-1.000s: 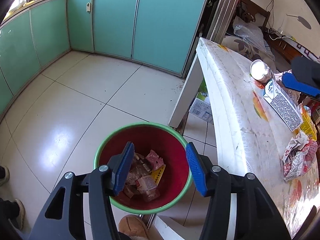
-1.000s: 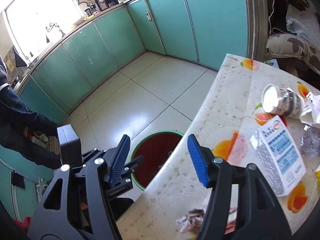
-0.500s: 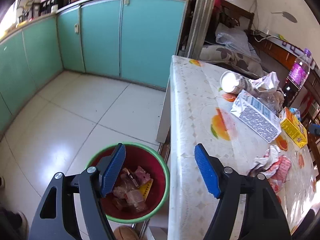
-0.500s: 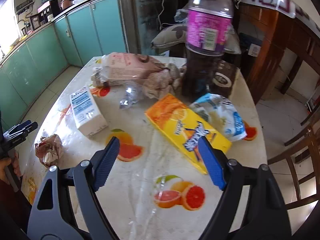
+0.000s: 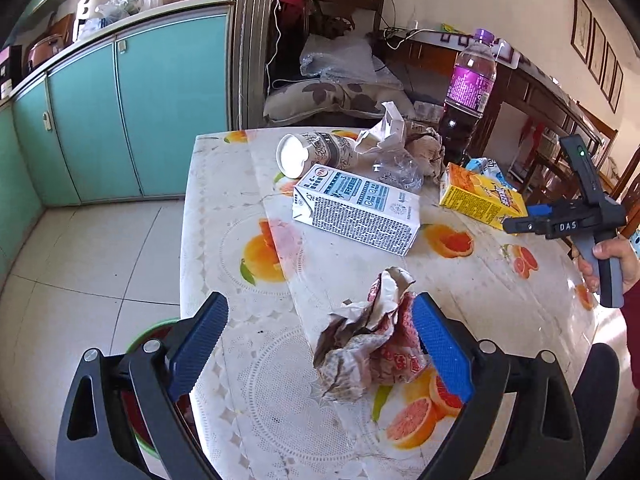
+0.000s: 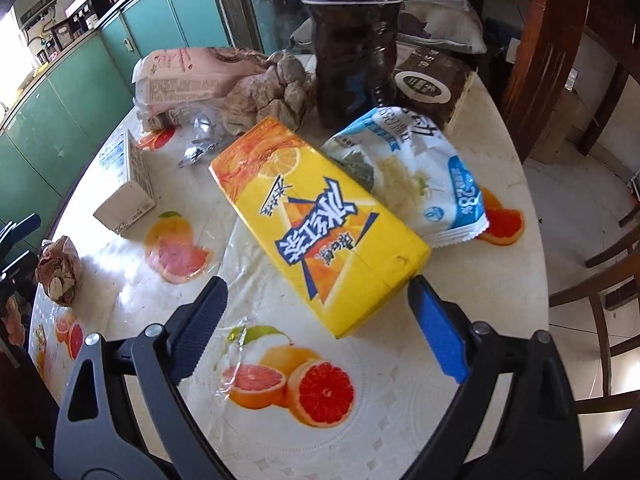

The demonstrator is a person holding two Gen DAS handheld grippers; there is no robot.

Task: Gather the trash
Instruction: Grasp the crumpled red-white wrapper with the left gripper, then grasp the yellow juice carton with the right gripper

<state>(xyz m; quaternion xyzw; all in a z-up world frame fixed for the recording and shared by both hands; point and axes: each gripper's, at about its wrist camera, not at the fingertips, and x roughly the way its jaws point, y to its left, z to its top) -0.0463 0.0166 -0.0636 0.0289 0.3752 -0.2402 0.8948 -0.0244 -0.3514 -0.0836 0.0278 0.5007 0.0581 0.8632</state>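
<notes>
Trash is seen in the left view: a crumpled wrapper [image 5: 372, 344] lies on the table [image 5: 224, 208] between the spread fingers of the left gripper [image 5: 320, 344], not yet pinched; a bin [image 5: 148, 330] waits below. In the right view, the right gripper [image 6: 316, 320] is spread before a yellow carton [image 6: 320, 216]; most trash is judged uncollected.

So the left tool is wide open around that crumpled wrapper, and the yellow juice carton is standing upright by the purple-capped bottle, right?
Not quite. The right wrist view shows the yellow juice carton lying flat on the table, not upright. The rest holds: the left tool is wide open around the crumpled wrapper, and the bottle stands near the carton.
</notes>
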